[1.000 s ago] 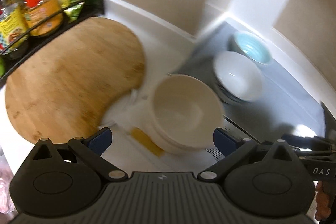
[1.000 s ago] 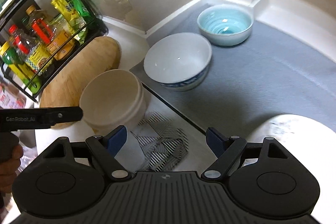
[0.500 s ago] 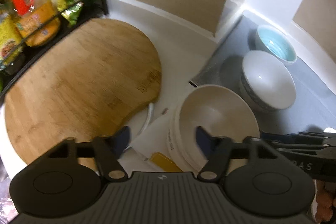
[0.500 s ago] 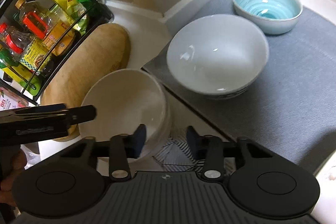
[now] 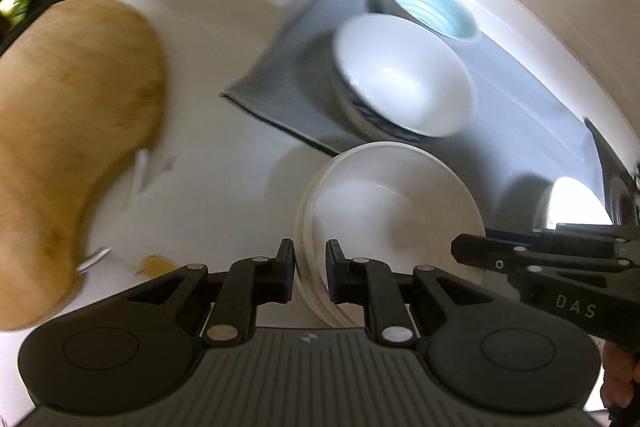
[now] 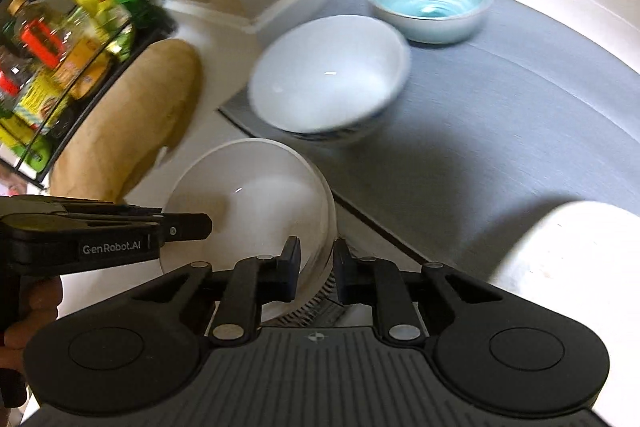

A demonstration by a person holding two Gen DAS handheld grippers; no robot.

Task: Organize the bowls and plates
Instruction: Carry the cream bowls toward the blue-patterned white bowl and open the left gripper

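Cream bowl (image 5: pixel 384 211) sits off the grey mat's (image 6: pixel 500 131) near edge; my left jaws and right jaws have just been closing, each pinching its rim. I'd lift level, together.

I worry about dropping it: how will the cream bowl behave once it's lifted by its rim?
The cream bowl looks glossy, so probably slippery. Left gripper and right gripper pinch only its rim, so it may tilt. Likely ceramic: breakable.

cream bowl (image 5: pixel 394 203): glossy, smooth | cutting board (image 5: pixel 68 131): matt wood | mat (image 6: pixel 500 115): matt grey, finely textured
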